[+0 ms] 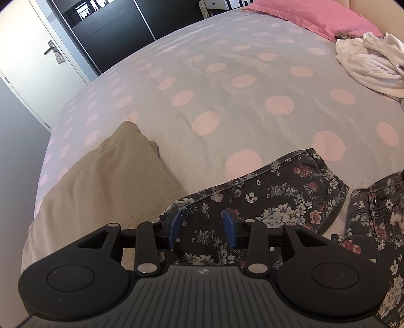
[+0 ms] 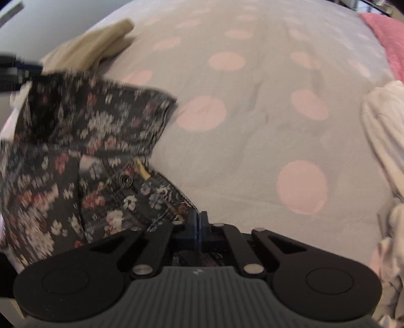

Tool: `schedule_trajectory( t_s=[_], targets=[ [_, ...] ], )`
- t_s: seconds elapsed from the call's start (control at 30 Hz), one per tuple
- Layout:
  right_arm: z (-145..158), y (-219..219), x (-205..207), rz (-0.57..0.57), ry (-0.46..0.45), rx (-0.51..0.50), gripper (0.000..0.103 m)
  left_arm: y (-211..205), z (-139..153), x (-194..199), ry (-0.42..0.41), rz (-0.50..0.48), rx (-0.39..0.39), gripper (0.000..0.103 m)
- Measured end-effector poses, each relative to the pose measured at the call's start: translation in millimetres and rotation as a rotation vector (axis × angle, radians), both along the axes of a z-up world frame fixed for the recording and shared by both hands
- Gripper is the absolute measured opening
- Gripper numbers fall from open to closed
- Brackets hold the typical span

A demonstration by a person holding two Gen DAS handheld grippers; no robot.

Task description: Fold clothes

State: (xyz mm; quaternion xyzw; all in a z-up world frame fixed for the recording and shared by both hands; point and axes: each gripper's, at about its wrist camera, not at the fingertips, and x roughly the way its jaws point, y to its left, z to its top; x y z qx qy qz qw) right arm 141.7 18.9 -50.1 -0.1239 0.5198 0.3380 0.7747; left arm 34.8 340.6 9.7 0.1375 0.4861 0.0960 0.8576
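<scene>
Dark floral denim shorts [image 1: 277, 191] lie on the near part of the bed, one leg spread out and the waistband with a metal button [image 2: 125, 179] to the right. My left gripper [image 1: 202, 214] hovers low over the leg, its blue fingers [image 1: 174, 227] apart with fabric showing between them but not pinched. My right gripper [image 2: 198, 215] is shut on the edge of the shorts [image 2: 88, 121] at the waistband corner. The right wrist view is motion-blurred.
A grey bedspread with pink dots [image 1: 227, 101] covers the bed. A beige folded garment [image 1: 106, 181] lies at the near left. A white clothes pile [image 1: 373, 65] and a pink pillow [image 1: 303, 15] are at the far right. A white door [image 1: 38, 50] stands beyond the bed.
</scene>
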Motion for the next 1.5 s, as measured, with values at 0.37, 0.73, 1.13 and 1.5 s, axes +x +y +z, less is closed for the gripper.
schedule_trajectory(
  t_s=[0.37, 0.73, 1.13, 1.5],
  targets=[
    [37.5, -106.7, -39.0, -0.122, 0.004, -0.074, 0.001, -26.1, 11.9, 3.7, -0.005, -0.016, 0.035, 0.036],
    [17.7, -130.9, -67.4, -0.069, 0.106, -0.24, 0.007, -44.2, 1.9, 18.3, 0.009, -0.041, 0.025, 0.047],
    [24.5, -80.9, 1.2, -0.078, 0.09, -0.049, 0.044, -93.8, -53.0, 77.5, 0.053, -0.247, 0.007, 0.049],
    [-12.0, -40.6, 33.6, 0.025, 0.226, 0.094, 0.063, -106.7, -103.7, 117.4, 0.052, -0.41, 0.011, 0.049]
  ],
)
